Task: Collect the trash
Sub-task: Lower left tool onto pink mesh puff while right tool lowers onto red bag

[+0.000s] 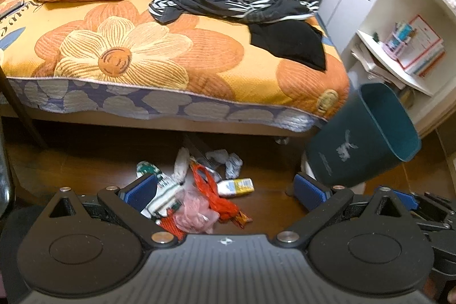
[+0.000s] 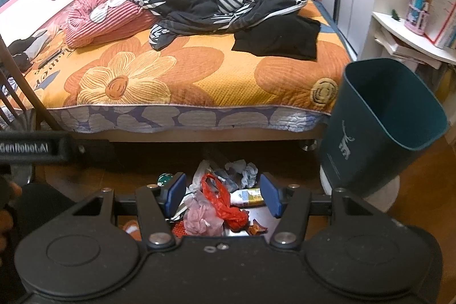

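step: approach, nothing grabbed | left tool [image 1: 225, 191] wide open, empty | right tool [image 2: 222, 194] half open, empty | trash [image 2: 219, 204] on floor by bed edge | bin [image 2: 382, 130] right, tilted | next: lower, close on one piece

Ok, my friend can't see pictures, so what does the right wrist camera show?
The open right gripper hovers over a pile of trash on the wooden floor: a red plastic bag, a pink bag and crumpled tissues. A dark green bin stands tilted at the right, and behind is a bed with an orange flower cover.
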Tool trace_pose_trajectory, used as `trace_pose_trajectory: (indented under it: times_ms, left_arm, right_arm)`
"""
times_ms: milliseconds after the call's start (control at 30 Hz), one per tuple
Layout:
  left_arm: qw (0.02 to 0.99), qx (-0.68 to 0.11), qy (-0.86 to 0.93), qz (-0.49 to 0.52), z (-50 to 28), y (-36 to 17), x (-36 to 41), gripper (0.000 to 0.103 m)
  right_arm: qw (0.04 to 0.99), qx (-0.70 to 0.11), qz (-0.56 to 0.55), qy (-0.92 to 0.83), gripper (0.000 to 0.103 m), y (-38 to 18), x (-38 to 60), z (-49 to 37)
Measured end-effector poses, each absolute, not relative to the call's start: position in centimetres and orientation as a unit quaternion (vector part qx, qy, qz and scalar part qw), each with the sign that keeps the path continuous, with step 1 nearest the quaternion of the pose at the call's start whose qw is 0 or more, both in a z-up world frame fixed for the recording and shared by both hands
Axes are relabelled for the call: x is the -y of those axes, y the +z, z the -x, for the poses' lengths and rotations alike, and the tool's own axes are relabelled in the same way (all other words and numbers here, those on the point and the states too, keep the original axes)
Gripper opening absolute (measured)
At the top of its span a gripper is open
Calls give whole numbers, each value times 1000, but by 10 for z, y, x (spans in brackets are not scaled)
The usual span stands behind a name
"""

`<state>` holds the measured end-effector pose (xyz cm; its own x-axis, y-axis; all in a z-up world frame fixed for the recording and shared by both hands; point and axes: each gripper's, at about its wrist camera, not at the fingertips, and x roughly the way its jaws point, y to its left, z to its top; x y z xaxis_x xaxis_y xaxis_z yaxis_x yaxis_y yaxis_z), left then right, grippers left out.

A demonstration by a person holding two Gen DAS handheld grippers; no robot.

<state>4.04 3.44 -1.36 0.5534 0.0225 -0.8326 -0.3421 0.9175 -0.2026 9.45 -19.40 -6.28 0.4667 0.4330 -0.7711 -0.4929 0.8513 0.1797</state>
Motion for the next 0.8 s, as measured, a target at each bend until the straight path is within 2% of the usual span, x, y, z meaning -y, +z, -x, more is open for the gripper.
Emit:
trace_pose_trajectory:
  times_ms: [233,467,600,733,800]
  left_arm:
    - [844,-491,142,161,-96,-77,-72,103]
    - [796,-562,140,179,-147,-174,-99,103]
    - [756,-619,123,173,-164,-239,-94,103]
    - [732,-665,79,125,-171,-297,-75,103]
    - [714,-688,64,113,-172,-324,-67,103]
  right_arm:
    - [830,-459,81,306,57,-122,164,-151]
    - [768,-505,140,368,57,-220,122,-196]
    - [719,-536,201,393,56,-283,100,-214]
    - [670,-525,291,436,56,-337,88,-219]
    - [646,-541,298,449,55,-360,87,-222]
